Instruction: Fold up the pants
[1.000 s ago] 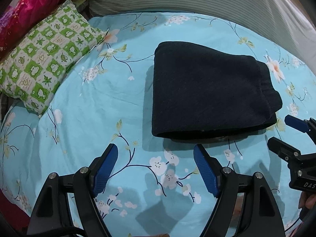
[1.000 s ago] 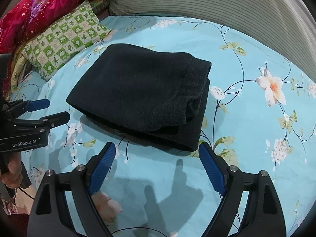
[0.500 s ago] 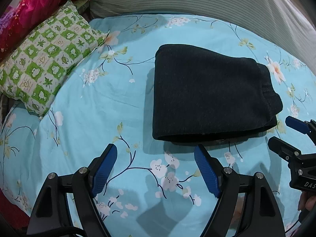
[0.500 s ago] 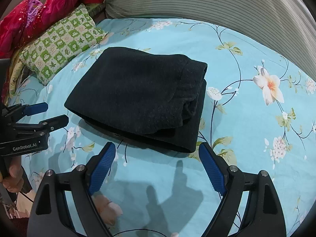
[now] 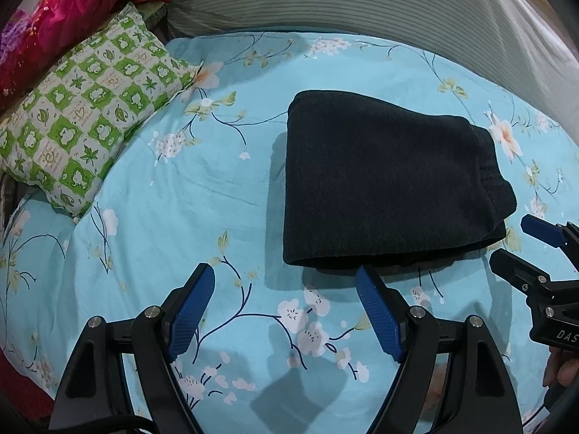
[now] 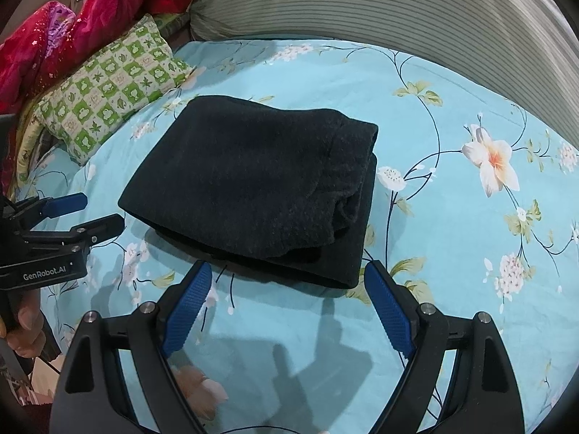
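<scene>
A: Where are the pants?

B: The dark pants [image 5: 383, 184] lie folded into a thick rectangular bundle on the bed, on the light-blue flowered sheet [image 5: 202, 195]. In the right wrist view the stacked layers show at the bundle's right end [image 6: 260, 184].

A: And the left hand-held gripper?

B: The left hand-held gripper [image 5: 286, 282] is released. Its blue pads [image 5: 190, 316] stand wide apart with only sheet between them. It hangs over the bed just in front of the bundle's near edge, not touching it.

A: The right one?

B: The right hand-held gripper [image 6: 286, 271] is released too, jaws spread, nothing between them. Its tips sit close to the near edge of the pants, and I see no contact. Each gripper also appears at the edge of the other's view, with the person's fingers [image 6: 25, 325] wrapped around the handle.

A: Anything else on the bed?

B: A green-and-white checked pillow [image 5: 83, 126] lies to the left of the pants, well apart from them. Behind it is a red and pink blanket [image 6: 83, 25], and a grey striped cushion [image 5: 362, 7] runs along the far side.
</scene>
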Available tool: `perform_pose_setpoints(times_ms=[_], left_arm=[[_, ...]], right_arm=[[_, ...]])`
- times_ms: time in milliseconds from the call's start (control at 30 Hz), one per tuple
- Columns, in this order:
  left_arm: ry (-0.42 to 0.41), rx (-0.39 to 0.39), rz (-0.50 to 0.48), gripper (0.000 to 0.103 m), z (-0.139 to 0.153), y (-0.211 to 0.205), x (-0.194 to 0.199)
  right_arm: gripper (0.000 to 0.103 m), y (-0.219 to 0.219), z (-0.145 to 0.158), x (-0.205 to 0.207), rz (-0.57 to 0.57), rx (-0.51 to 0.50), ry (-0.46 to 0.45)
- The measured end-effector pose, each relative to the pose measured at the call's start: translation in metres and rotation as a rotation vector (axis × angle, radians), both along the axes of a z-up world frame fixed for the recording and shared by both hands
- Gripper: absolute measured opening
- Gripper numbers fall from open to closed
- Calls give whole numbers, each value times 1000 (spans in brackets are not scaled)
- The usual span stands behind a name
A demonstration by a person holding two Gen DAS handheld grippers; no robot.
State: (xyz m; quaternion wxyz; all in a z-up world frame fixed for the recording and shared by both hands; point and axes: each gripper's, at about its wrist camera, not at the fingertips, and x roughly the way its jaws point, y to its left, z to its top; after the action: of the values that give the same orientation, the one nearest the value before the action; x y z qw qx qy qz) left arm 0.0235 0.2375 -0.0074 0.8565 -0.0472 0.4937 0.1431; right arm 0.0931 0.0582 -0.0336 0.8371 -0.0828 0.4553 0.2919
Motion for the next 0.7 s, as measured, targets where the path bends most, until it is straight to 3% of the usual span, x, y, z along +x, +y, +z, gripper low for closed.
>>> perform_pose_setpoints(times_ms=[700], left_arm=[[-16, 5, 1, 82, 4, -2, 2]], right_arm=[[86, 3, 3, -2, -21, 22, -2]])
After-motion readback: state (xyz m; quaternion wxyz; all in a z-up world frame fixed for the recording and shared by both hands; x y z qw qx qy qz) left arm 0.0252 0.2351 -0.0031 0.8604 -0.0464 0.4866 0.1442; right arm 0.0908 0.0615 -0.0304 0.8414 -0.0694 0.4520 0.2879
